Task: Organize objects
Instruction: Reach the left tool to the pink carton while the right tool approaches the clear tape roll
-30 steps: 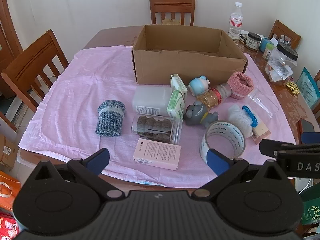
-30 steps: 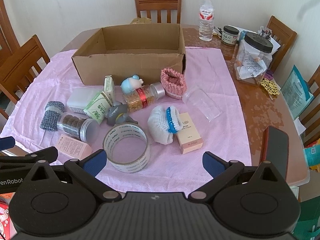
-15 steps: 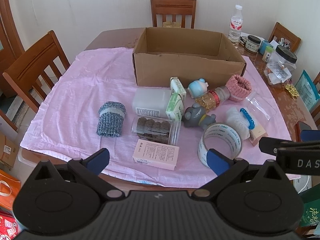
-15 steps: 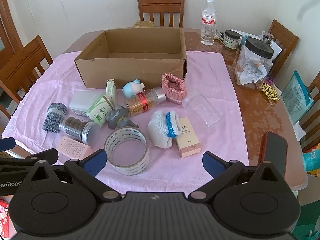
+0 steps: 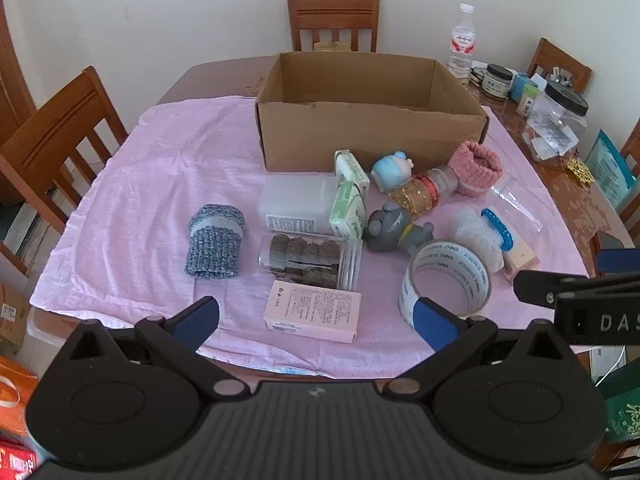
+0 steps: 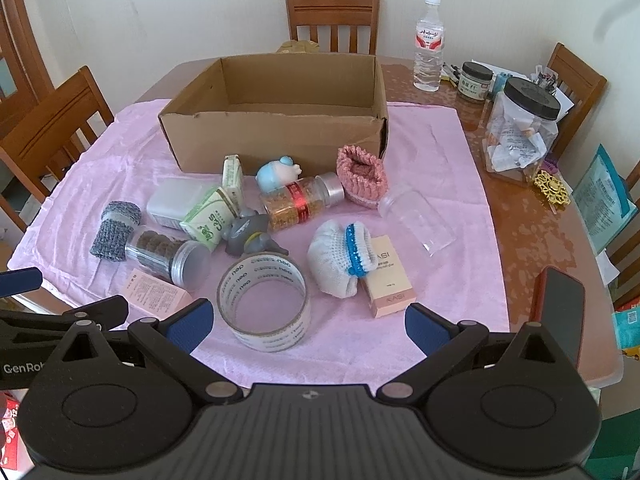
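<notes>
The left gripper (image 5: 316,318) hangs spread and empty at the near table edge; the flat pink printed carton (image 5: 312,311) lies just ahead between its fingers, long axis crosswise. The right gripper (image 6: 308,322), equally spread and empty, faces the upright clear tape roll (image 6: 264,304); the brown cardboard box (image 5: 372,136) sits beyond.

Two black hand-held gripper bodies (image 5: 316,322) (image 6: 306,322) with blue finger pads (image 5: 434,322), silver pivot screws, ribbed housings, white lettering.

Soft even daylight, faint shadows, sheen on the bare table (image 6: 520,216) at right, sharp focus, fisheye bending and dark corners.
</notes>
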